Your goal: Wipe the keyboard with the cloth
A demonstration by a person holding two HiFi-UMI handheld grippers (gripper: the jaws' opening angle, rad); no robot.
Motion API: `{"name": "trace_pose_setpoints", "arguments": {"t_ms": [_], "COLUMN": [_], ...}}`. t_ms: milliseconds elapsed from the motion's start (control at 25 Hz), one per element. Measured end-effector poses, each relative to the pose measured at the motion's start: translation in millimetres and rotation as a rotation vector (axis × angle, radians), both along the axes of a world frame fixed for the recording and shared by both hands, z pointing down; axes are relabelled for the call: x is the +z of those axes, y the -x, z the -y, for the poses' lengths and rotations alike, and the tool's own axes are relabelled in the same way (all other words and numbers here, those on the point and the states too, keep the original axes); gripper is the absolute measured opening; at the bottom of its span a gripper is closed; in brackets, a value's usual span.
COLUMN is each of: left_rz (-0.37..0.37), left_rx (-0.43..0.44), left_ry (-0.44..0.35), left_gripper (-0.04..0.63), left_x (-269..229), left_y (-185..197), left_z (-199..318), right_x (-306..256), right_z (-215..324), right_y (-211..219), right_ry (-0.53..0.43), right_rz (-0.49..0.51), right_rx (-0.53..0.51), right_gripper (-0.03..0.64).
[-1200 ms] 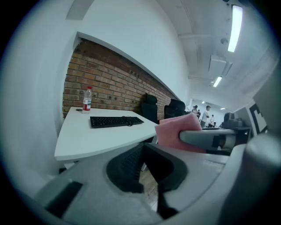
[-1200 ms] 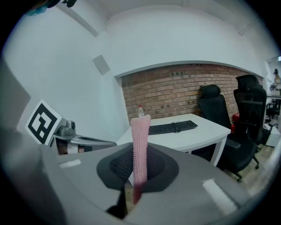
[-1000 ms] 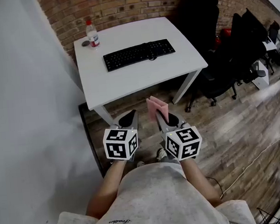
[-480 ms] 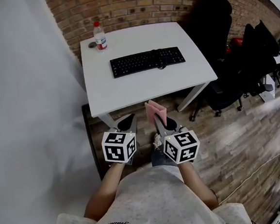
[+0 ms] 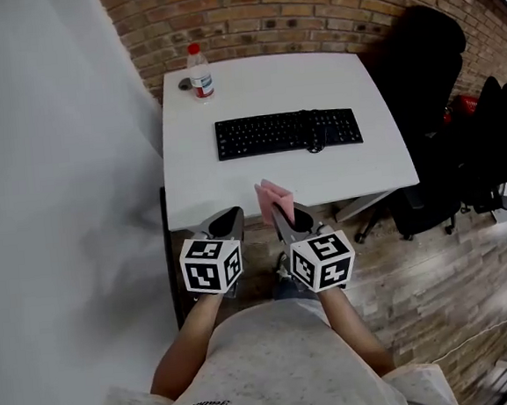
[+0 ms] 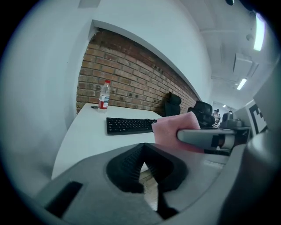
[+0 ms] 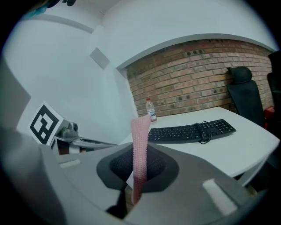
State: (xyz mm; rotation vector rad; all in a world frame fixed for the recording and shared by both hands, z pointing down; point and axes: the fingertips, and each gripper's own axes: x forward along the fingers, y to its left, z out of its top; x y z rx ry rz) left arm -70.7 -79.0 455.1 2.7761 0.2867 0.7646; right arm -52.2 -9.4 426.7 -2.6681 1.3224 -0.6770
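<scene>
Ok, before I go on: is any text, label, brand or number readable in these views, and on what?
Nothing reads clearly.
Bottle label: too small to read.
Keyboard key legends: too small to read.
Shirt script print near the bottom edge: blurred, unreadable.
Marker cubes: square patterns only, no letters.
Cloth: plain pink, no print.

Office: white desk [image 5: 234, 181], keyboard [image 5: 287, 132], swivel chairs [image 5: 429, 94], brick wall [image 5: 307, 12].
</scene>
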Motion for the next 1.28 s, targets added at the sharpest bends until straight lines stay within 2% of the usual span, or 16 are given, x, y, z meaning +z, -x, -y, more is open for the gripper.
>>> {"name": "trace_pose_setpoints", "arguments": {"t_ms": [280, 600, 800, 1000, 1120, 1280], "left_rz": [0.042, 0.089, 0.113, 0.14, 0.151, 0.151], "left_rx": [-0.106, -0.222, -0.314, -0.371, -0.385, -0.359], "left_ry": [0.002, -0.01, -0.02, -0.027, -0.022, -0.018], "left_gripper": [-0.008, -0.008, -0.006, -0.005, -0.005, -0.005], "left_x": [14.9, 28.8, 31.8, 35.6, 36.4, 34.7], "left_y": [-50.0, -78.0, -78.9, -67.4, -63.4, -69.9], "left_z": [14.1, 23.1, 36.6, 51.8, 61.4, 75.3], "right_x": [10.3, 30.7, 43.6, 57.2, 64.9, 74.0], "right_z": [22.7, 50.1, 71.6, 96.2, 111.8, 129.0], "right_y": [-57.9, -92.2, -102.2, -105.7, -104.4, -103.6], "right_ry": [0.025, 0.068, 0.1, 0.149, 0.185, 0.227], "right_rz": [0.01, 0.001, -0.016, -0.045, -0.055, -0.055], "right_rx": [-0.135, -0.317, -0.431, -0.494, -0.518, -0.52], "right_gripper": [0.023, 0.023, 0.023, 0.023, 0.023, 0.023]}}
